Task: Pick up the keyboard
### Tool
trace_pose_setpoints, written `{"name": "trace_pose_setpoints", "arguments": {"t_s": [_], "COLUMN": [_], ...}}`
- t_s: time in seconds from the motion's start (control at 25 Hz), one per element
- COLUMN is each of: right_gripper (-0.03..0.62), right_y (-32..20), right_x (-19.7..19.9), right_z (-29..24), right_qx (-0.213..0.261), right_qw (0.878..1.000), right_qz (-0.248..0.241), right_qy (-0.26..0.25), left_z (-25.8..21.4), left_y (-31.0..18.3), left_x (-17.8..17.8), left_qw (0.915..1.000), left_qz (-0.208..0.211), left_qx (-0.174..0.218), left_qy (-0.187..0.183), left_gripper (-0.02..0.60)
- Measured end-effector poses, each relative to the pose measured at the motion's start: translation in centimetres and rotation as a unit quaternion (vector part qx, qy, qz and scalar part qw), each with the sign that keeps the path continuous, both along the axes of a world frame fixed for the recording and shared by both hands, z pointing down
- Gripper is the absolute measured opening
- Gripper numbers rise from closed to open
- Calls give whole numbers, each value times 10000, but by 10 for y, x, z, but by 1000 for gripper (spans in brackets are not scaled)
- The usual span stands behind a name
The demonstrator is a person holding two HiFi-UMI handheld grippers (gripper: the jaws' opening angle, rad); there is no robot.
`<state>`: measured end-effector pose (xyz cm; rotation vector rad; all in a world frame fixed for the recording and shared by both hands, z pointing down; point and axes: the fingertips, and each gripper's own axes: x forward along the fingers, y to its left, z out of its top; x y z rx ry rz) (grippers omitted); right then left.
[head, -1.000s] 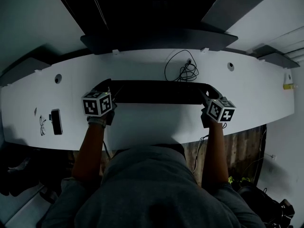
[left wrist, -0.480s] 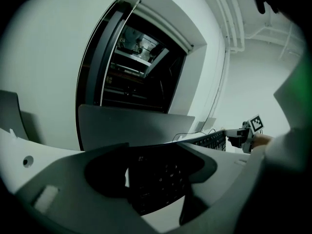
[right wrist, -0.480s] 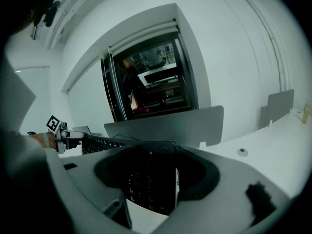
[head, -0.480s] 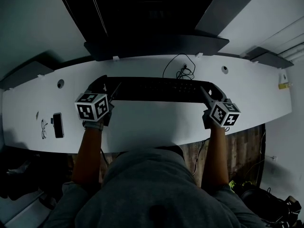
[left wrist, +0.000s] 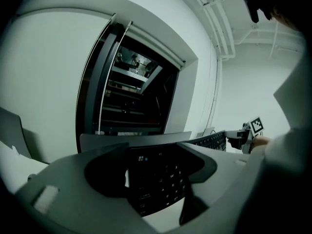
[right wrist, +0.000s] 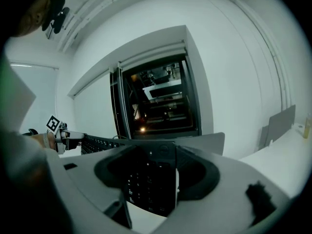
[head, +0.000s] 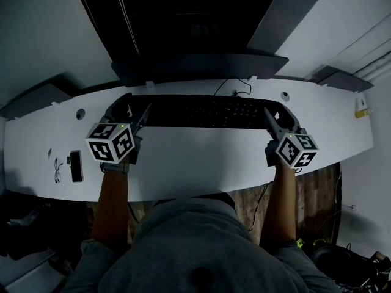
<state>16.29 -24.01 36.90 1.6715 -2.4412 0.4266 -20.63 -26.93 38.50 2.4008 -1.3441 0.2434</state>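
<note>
white desk (head: pixel 201 163) spans view. dark monitor stand (head: pixel 198 67) at far edge. thin black cable (head: pixel 235 88) near it. round cable holes, left (head: pixel 80 113) and right (head: pixel 285 95). small black device (head: pixel 76 165) far left, tangled item (head: pixel 56 170) just beside. yellow object (head: pixel 365 112) at right end. wood floor (head: pixel 317 191) beneath.

Dim, cold light, strong fisheye bend.
Beyond the right gripper (right wrist: pixel 156 172) a warm lamp (right wrist: pixel 141 129) glows in a dark recess (right wrist: pixel 156 101); the keyboard (right wrist: pixel 140 189) clamped in its jaws reads murky and soft; corners fall black.
</note>
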Motion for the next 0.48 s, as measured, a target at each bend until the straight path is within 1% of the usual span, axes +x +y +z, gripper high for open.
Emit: {"name": "trace_pose_setpoints", "arguments": {"t_s": [0.2,0.48], "right_gripper": [261,261], "right_y": [1,5], "right_x": [2,-4], "right_z": [-26,-60], "right_qx": [247,605], "right_qw": [9997,9981], "right_qz": [-31,-44], "right_qy": [-74,-99], "left_z": [-34,-67], "left_y": [3,12], "left_x": [1,-5], "left_qw": [9994,9976], "left_qz": [-41,-125], "left_qx": [325,676], "left_qy": [-74,-80], "left_gripper": [284,284]}}
